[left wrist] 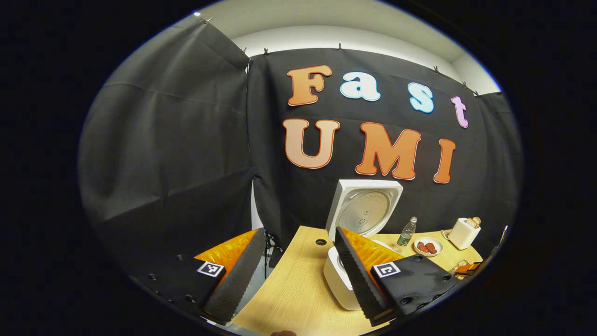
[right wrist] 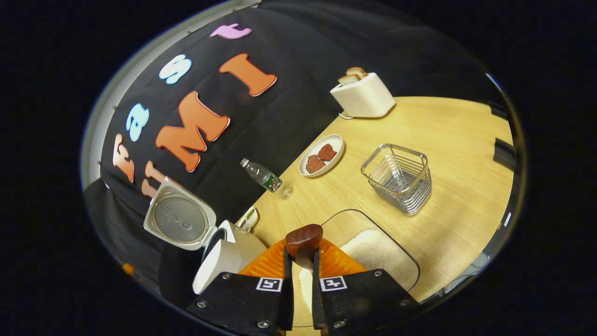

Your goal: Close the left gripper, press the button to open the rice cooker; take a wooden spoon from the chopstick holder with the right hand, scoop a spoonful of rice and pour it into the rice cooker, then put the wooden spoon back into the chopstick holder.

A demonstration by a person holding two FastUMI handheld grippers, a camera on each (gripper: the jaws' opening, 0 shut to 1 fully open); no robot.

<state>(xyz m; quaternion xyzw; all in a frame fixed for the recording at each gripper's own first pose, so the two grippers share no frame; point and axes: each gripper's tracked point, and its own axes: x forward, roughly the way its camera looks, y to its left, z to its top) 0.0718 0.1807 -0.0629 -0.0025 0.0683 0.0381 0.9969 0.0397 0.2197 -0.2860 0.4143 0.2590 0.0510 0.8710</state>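
Rice cooker (left wrist: 343, 280): white, lid (left wrist: 364, 209) raised upright, on the wooden table (left wrist: 298, 289); seen at 5 o'clock in the left gripper view, partly behind one finger.

Left gripper (left wrist: 298, 275): fingers spread wide apart, nothing between them, held above the table's near edge.

Right gripper (right wrist: 301, 280): fingers drawn close together and clenched on the handle of the wooden spoon (right wrist: 304, 240), whose dark rounded end stands up just past the fingertips at 6 o'clock in the right gripper view.

Rice (right wrist: 373, 256): white heap in a clear tray (right wrist: 410, 266) just beyond the right gripper, toward 5 o'clock.

Chopstick holder (right wrist: 398, 177): square wire basket, upright, at 3 o'clock of the right gripper view, apart from the tray; one thin utensil leans inside it.

Plate (right wrist: 322, 156): small, white, holding two reddish-brown pieces, near the centre of that view.

Water bottle (right wrist: 261, 176): near the table's far edge, between plate and cooker.

Toaster (right wrist: 364, 95): white, bread in its slots, at 1 o'clock.
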